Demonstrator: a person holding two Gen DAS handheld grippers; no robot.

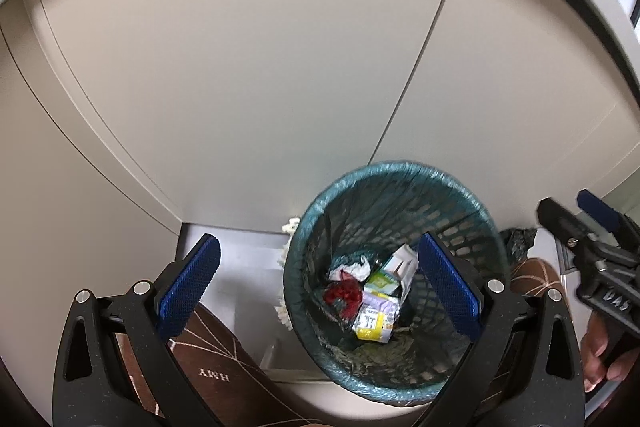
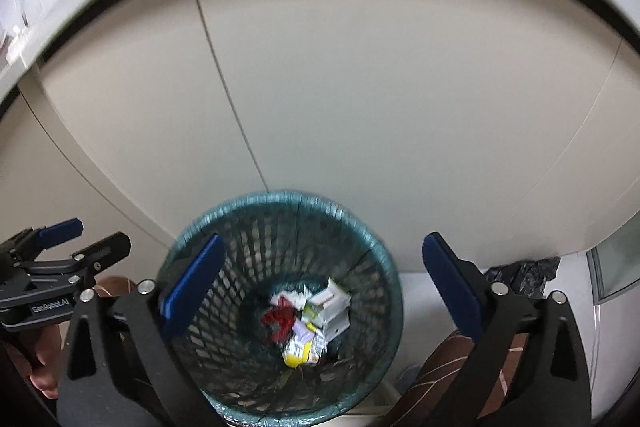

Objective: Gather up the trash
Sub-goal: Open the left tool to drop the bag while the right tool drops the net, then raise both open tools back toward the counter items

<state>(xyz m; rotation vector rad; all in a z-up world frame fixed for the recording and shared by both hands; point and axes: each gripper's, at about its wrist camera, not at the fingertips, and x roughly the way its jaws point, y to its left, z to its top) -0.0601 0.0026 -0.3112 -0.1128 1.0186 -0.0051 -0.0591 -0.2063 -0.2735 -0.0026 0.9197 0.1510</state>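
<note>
Left wrist view looks steeply down on a teal mesh wastebasket (image 1: 394, 223) lined with a thin green bag, standing on the floor against pale cabinet doors (image 1: 240, 67); the left claw (image 1: 318, 281) is spread wide with nothing between its blue pads, its left finger off to the side of the basket over the grey floor and its right finger lying across the basket's right inner wall, so the basket mouth sits toward the right half of the gap; at the bottom of the basket lies the trash (image 1: 370, 297), a heap of crumpled white paper, a red wrapper, a green-and-white carton and a yellow-and-white packet, well below the pads and touching neither; a brown patterned slipper (image 1: 212, 363) shows under the left finger, and a dark crumpled bag (image 1: 520, 239) lies on the floor behind the basket to the right; at the right edge the right claw (image 1: 568, 211) comes in, held by a hand (image 1: 600, 359). Right wrist view is slightly blurred; the right claw (image 2: 324, 281) stands fully spread and empty, its fingers straddling the wastebasket (image 2: 280, 227), the left pad over the left rim and the right pad just outside the right rim; the trash (image 2: 308, 323) lies deep in the basket, between the two fingers in the frame but far beneath them, free of both; the left claw (image 2: 84, 235) shows at the left edge, jaws apart, above the person's fingers (image 2: 44, 383).
</note>
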